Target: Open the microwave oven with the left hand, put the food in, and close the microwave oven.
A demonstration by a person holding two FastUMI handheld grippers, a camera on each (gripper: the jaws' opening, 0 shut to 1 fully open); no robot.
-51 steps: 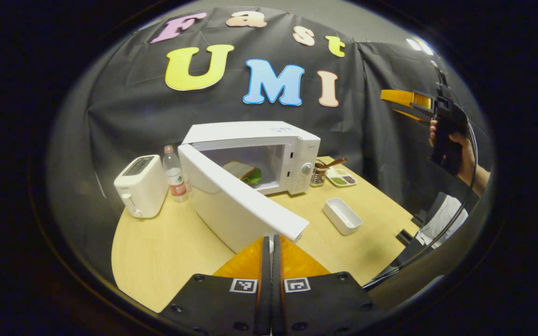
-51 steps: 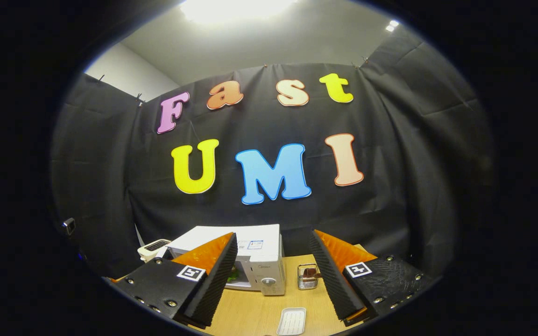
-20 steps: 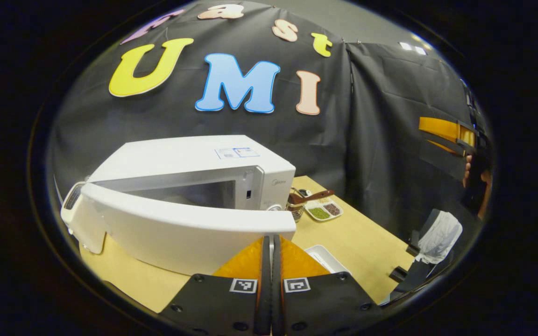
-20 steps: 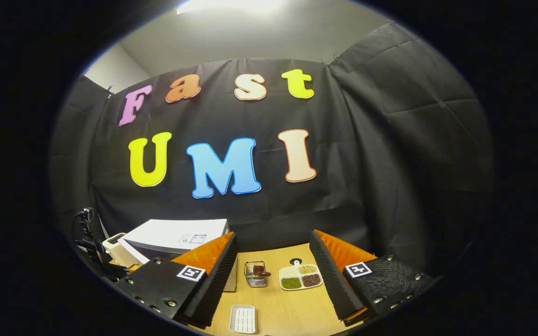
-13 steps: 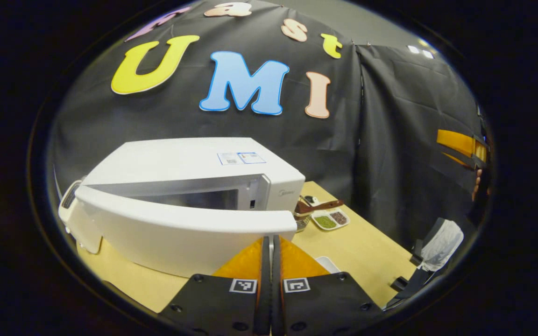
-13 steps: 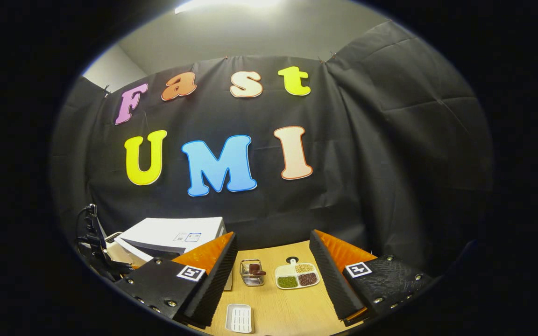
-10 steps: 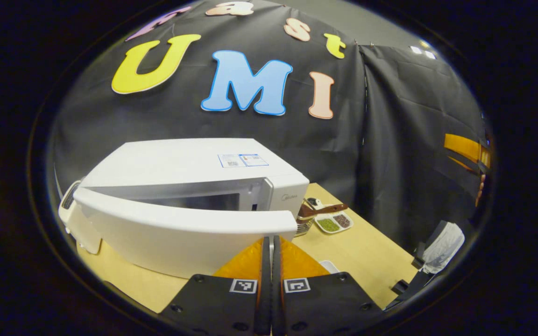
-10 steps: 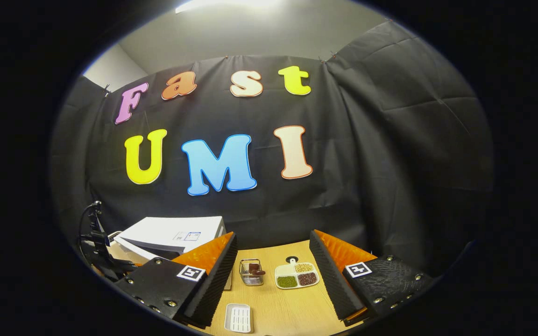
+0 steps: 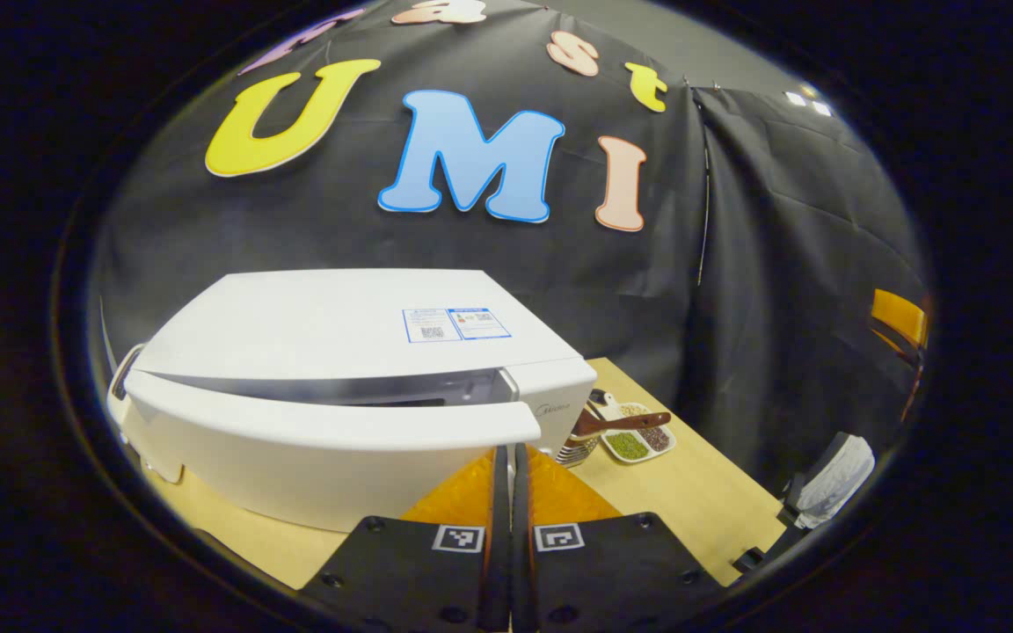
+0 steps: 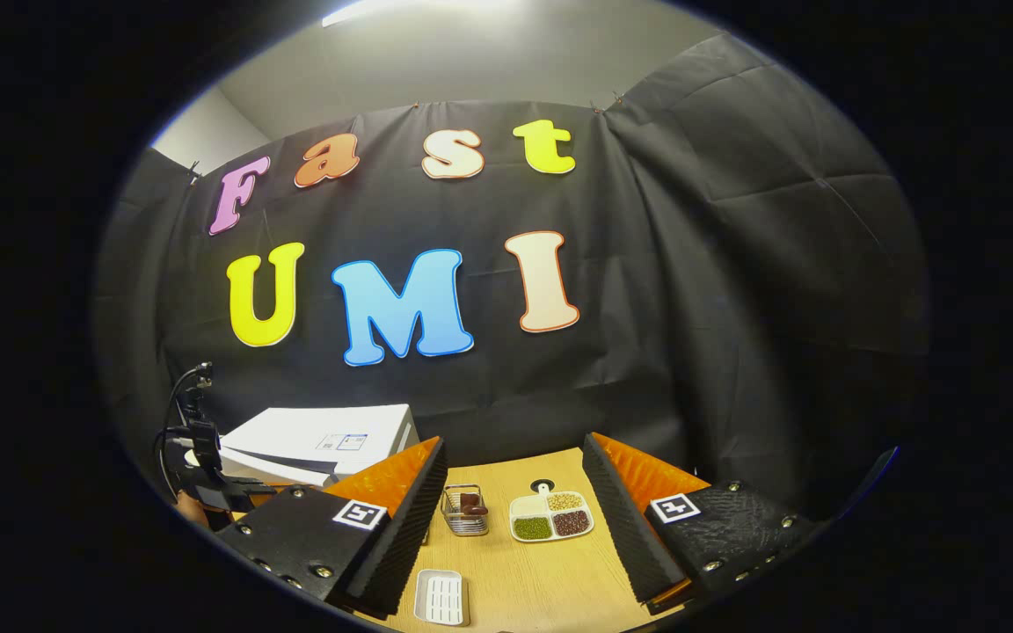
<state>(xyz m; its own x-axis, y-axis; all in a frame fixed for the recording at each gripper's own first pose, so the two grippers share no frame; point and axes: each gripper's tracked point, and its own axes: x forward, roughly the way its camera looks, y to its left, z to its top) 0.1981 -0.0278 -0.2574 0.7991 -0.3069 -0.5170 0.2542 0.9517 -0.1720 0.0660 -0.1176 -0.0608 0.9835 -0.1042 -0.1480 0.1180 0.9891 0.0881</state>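
Observation:
The white microwave point(image 9: 339, 325) stands on the wooden table point(image 9: 700, 501). Its door point(image 9: 313, 440) is almost closed, with a thin dark gap left along the top. My left gripper point(image 9: 511, 457) is shut, nothing between its fingers, and its tips rest against the door's free right edge. The food inside is hidden behind the door. My right gripper point(image 10: 513, 492) hangs open and empty above the table, right of the microwave point(image 10: 322, 435). The left gripper point(image 10: 203, 479) and the hand holding it sit in front of the microwave. An orange finger of the right gripper point(image 9: 898, 321) peeks in at the far right.
A wire basket point(image 10: 464, 512) with a brown utensil and a divided dish of beans point(image 10: 549, 519) stand right of the microwave. A small white tray point(image 10: 440, 596) lies nearer on the table. A toaster point(image 9: 120, 396) peeks out behind the door's hinge side.
My left gripper has pushed the door from wide open to nearly closed, hiding the sandwich inside. The right gripper has drifted to the right, away from the microwave.

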